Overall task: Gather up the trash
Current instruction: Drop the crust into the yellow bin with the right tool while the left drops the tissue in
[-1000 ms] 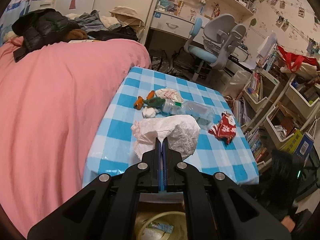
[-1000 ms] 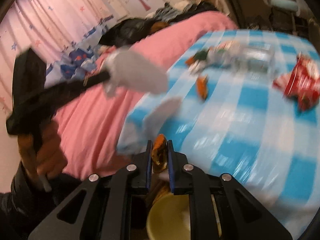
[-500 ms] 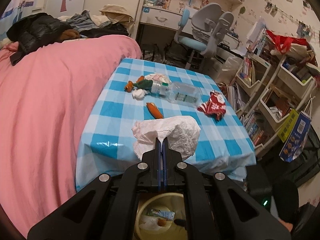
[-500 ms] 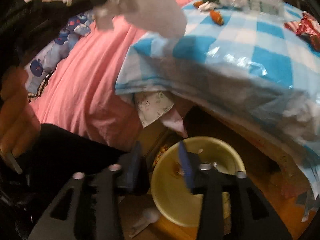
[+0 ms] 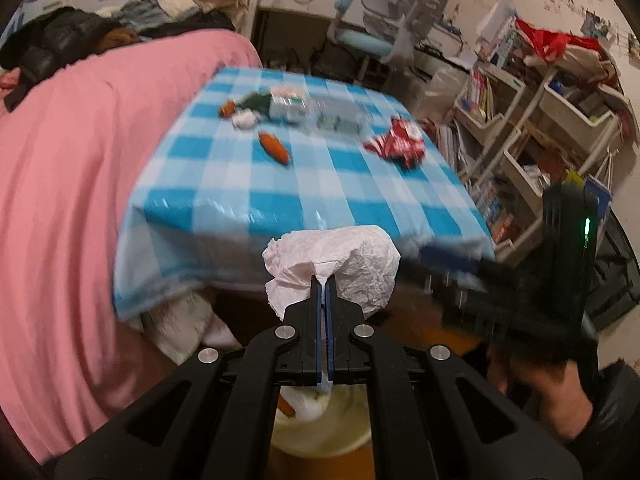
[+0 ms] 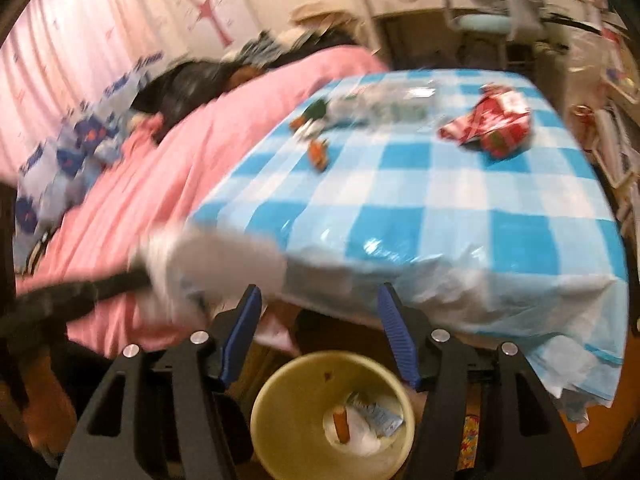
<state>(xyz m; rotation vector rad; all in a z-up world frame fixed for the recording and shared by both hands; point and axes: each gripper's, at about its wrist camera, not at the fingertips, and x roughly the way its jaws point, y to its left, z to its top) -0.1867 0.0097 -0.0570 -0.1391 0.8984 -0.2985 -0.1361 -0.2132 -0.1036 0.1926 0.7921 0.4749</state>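
Left claw [image 5: 323,280] is pinching a crumpled white tissue [image 5: 340,264], hanging just off the desk [image 5: 280,196] edge above the yellow bin [image 6: 332,412]. Right claw [image 6: 320,320] is gaping wide, holding nothing, over the bin. Red wrapper [image 6: 492,120] and orange peel [image 5: 274,147] are lying on the desk.

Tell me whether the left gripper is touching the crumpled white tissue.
Touching. The left wrist view shows the left gripper with its fingers closed on the crumpled white tissue, the paper pinched between them.
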